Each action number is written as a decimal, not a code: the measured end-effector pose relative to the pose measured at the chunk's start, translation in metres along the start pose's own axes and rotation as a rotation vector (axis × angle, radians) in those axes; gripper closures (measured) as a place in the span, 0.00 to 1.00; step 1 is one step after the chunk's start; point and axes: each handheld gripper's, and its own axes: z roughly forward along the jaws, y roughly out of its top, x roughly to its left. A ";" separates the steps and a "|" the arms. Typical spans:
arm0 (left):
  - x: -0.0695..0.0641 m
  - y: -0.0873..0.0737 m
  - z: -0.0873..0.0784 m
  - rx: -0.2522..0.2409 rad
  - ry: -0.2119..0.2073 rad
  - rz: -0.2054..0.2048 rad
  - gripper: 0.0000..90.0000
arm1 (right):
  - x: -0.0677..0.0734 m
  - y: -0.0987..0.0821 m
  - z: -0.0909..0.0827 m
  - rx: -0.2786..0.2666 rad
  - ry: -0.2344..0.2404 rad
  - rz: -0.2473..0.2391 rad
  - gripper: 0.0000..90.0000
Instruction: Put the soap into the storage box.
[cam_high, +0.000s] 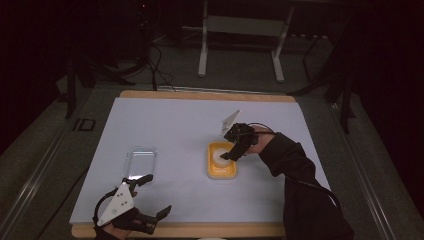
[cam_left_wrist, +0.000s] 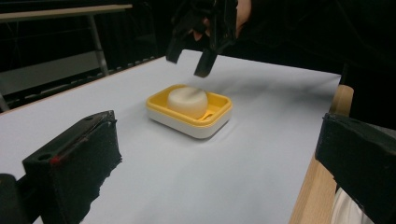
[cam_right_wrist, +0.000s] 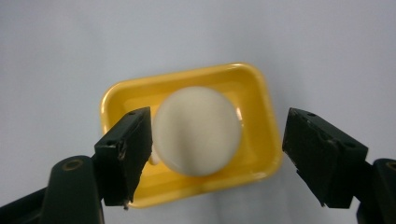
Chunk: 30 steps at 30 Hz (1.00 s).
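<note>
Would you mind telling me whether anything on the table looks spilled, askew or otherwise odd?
Nothing stands out. The round white soap sits inside the yellow dish, nothing spilled. The clear lid lies flat to one side, apart from the dish. The right gripper hangs open above the soap.

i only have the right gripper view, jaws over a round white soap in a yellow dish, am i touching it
Observer: no, in the left gripper view the right gripper hangs above the soap, with a clear gap.
Operator: anything else on the table
Observer: a clear lid lies left of the yellow dish in the high view.
Operator: where is the other gripper
Observer: the left gripper sits at the near edge of the table, jaws wide open and nothing between them.
</note>
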 end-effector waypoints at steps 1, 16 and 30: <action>0.000 0.000 0.000 0.001 0.000 0.000 0.00 | 0.000 0.000 -0.003 -0.004 -0.009 0.015 0.21; 0.000 0.000 0.000 0.001 -0.004 0.001 0.00 | -0.001 -0.013 -0.023 -0.008 -0.105 0.143 0.11; -0.001 0.000 0.000 0.003 -0.008 0.001 0.00 | -0.003 -0.043 -0.028 -0.029 -0.141 0.275 0.12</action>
